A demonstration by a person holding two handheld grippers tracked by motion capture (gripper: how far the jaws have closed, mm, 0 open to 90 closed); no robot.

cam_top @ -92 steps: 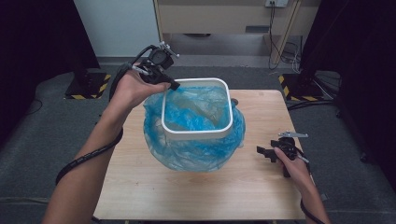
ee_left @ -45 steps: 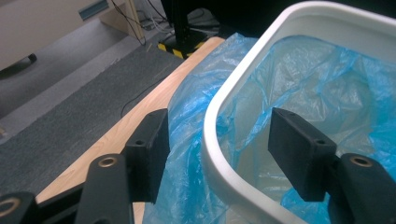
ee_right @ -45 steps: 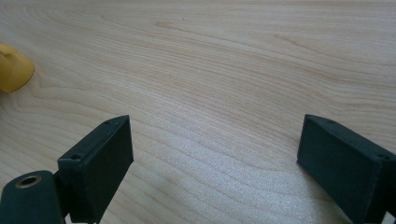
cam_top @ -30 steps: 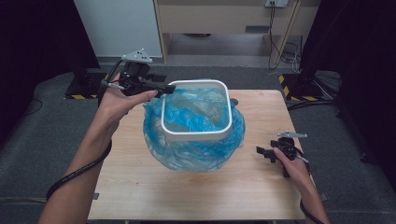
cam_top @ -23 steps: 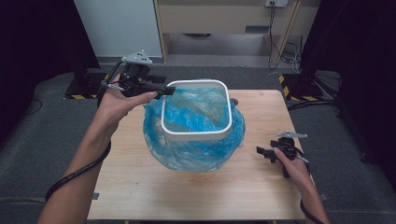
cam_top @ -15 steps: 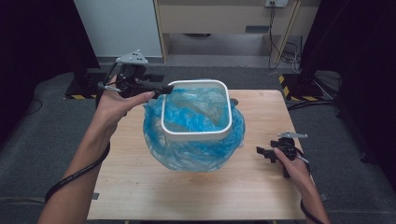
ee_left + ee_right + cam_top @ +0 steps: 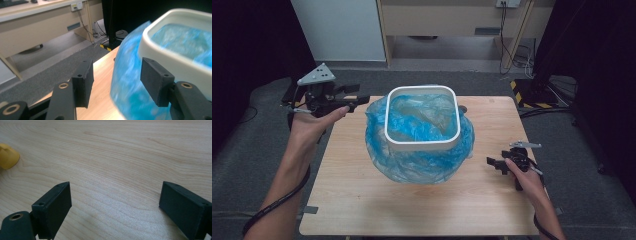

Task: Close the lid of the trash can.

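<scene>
— What's the thing in the middle?

— A white bin with rounded corners, lined with a blue plastic bag. It stands about the centre of the wooden table, slightly toward the far side. The bag is folded over the rim and balloons out around the walls.

— And the grippers?

— The left gripper hovers off the table's far left corner, near the bin, jaws apart with nothing between them. In the left gripper view the bag bulges just beyond the left gripper's gap, and the white rim sits behind its right-hand jaw. The right gripper rests low on the table's right side, well apart from the bin; in the right gripper view the right gripper stands wide over bare wood.

— What would you do next?

— My guess is the bag needs tidying. I'd come in level, take a single loose fold below the rim, and pinch film only, so the light bin doesn't tip.

— Anything unclear?

— The bag is blurred in the left gripper view. A small yellow object is cut off at the edge of the right gripper view; I can't tell what it is. Something dark peeks out behind the bin, mostly hidden.
</scene>
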